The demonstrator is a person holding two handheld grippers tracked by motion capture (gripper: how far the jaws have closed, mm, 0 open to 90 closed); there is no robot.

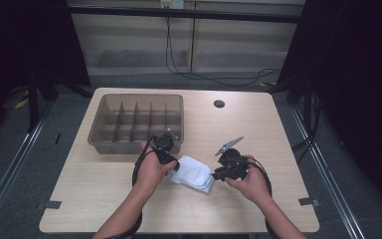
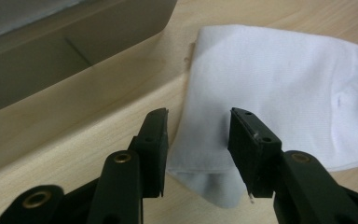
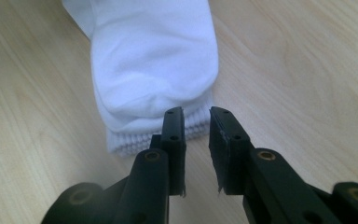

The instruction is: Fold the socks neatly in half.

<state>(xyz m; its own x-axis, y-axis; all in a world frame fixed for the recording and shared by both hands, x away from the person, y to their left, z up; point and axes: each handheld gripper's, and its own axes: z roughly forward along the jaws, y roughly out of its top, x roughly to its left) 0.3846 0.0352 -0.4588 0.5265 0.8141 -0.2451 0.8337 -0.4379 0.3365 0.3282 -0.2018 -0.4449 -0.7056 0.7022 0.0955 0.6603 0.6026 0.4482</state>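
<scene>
A white folded sock [image 1: 195, 173] lies on the wooden table between my two grippers. My left gripper [image 1: 173, 163] is at its left end. In the left gripper view the sock [image 2: 270, 79] spreads under and beyond the black jaws, which stand apart on either side of its near edge without pressing it; the left gripper [image 2: 199, 114] is open. My right gripper [image 1: 218, 173] is at the sock's right end. In the right gripper view the sock [image 3: 154, 60] shows its ribbed cuff just past the tips of the right gripper [image 3: 196, 112], whose jaws stand a narrow gap apart with nothing pinched.
A tan tray [image 1: 135, 147] with several divided compartments stands just behind the left hand, its wall [image 2: 74, 60] close to the left gripper. A cable hole [image 1: 219, 103] sits at the table's back. The table's front edge [image 1: 179, 230] is near the person's forearms.
</scene>
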